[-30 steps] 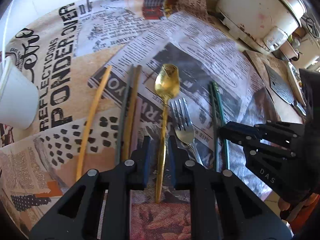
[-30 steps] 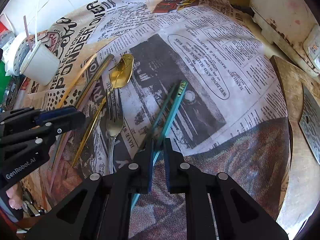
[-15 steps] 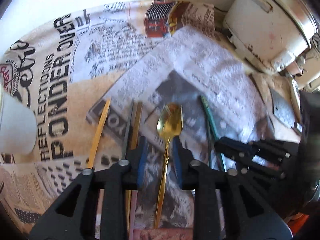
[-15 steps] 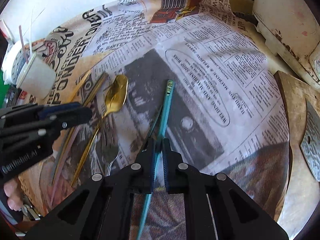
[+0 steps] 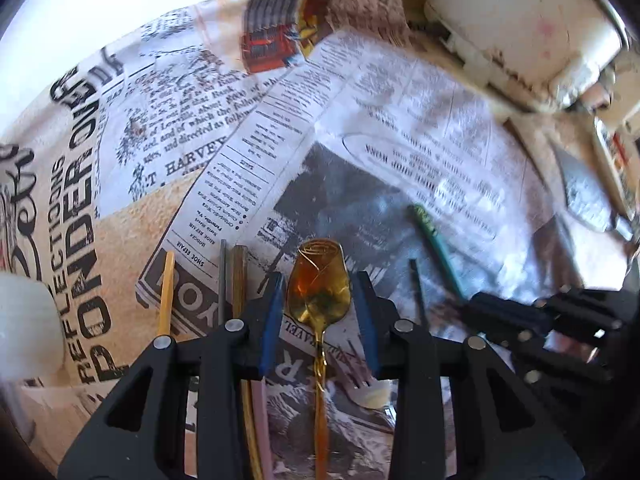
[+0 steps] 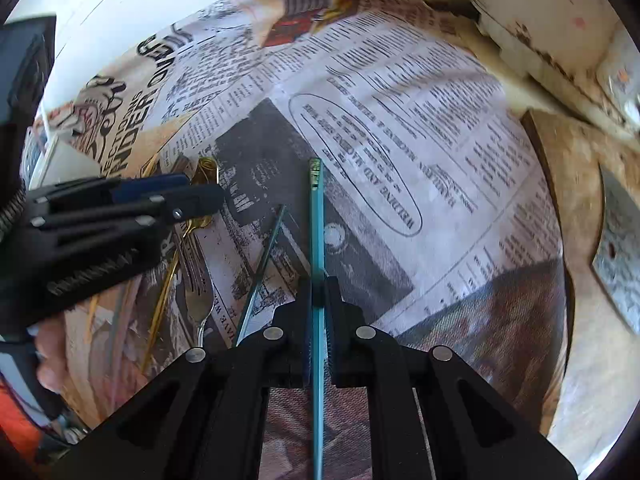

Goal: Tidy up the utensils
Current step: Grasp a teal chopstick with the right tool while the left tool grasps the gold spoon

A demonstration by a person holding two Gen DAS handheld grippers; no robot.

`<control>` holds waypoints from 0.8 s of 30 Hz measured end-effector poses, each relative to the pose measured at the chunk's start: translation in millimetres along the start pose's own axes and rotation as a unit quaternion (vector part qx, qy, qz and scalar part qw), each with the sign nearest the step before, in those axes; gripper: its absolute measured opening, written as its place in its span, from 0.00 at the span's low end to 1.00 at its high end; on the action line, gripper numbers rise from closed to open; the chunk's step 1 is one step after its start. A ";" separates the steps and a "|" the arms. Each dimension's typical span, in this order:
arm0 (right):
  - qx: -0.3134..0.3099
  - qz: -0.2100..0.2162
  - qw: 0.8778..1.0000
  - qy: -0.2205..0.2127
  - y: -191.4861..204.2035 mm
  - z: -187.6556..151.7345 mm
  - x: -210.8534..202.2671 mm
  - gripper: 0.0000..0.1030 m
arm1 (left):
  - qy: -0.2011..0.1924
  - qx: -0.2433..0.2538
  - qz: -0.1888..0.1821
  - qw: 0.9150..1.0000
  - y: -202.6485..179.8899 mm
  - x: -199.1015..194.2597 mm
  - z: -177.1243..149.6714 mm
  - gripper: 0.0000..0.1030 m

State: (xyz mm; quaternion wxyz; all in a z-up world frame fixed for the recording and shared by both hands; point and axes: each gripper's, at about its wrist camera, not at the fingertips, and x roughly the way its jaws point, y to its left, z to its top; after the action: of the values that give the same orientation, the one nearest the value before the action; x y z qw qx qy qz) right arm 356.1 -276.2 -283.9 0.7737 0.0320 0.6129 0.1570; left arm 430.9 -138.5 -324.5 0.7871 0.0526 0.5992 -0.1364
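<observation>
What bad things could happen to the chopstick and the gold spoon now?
1. The right gripper pinches one teal chopstick on a thin stretch of it; it might swing or slip out.
2. Its darker partner chopstick lies loose beside it, so the pair could end up split.
3. The left gripper is opening around the gold spoon, its pads clear of the bowl; the silver fork lies right beside and could get bumped.

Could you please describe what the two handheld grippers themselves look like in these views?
Both are matte black plastic. The left gripper and right gripper each have two angular arms with triangular cut-outs and round silver pivot pins. Blue pads line the inner faces of the fingers. In the right wrist view, a coiled black cable runs beside the left gripper's body. No readable marking or sleeve shows.
</observation>
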 end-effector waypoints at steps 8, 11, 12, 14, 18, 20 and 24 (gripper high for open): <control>-0.006 -0.038 0.999 -0.008 13.6 0.3 1.5 0.06 | -0.012 0.009 -0.008 1.000 2.8 0.9 -0.1 0.33; -0.016 -0.051 0.998 -0.013 17.8 0.1 2.6 0.06 | -0.022 0.010 -0.001 1.000 -1.5 1.4 -2.9 0.33; -0.025 -0.058 0.998 -0.014 20.5 0.6 3.3 0.07 | -0.023 0.009 0.000 1.000 -2.2 1.3 -4.1 0.32; -0.040 -0.069 0.997 -0.014 25.6 2.2 5.4 0.07 | -0.024 0.009 -0.002 1.000 -3.6 1.8 -5.3 0.32; -0.041 -0.060 0.997 -0.013 26.6 8.1 7.4 0.06 | -0.021 0.022 -0.007 1.000 -5.5 2.3 -4.8 0.32; -0.032 -0.046 0.998 -0.012 23.8 9.6 6.9 0.06 | -0.017 0.018 -0.010 1.000 -3.0 2.2 -3.5 0.32; -0.021 -0.033 0.999 -0.028 21.1 5.4 -4.5 0.06 | -0.034 0.013 -0.004 0.999 1.1 -13.6 -5.7 0.32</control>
State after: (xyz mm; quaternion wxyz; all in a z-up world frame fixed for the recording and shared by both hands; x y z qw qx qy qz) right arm 356.1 -256.6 -273.3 0.7960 -0.0003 0.5880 0.1439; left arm 422.5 -134.0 -313.2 0.8058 0.0556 0.5706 -0.1486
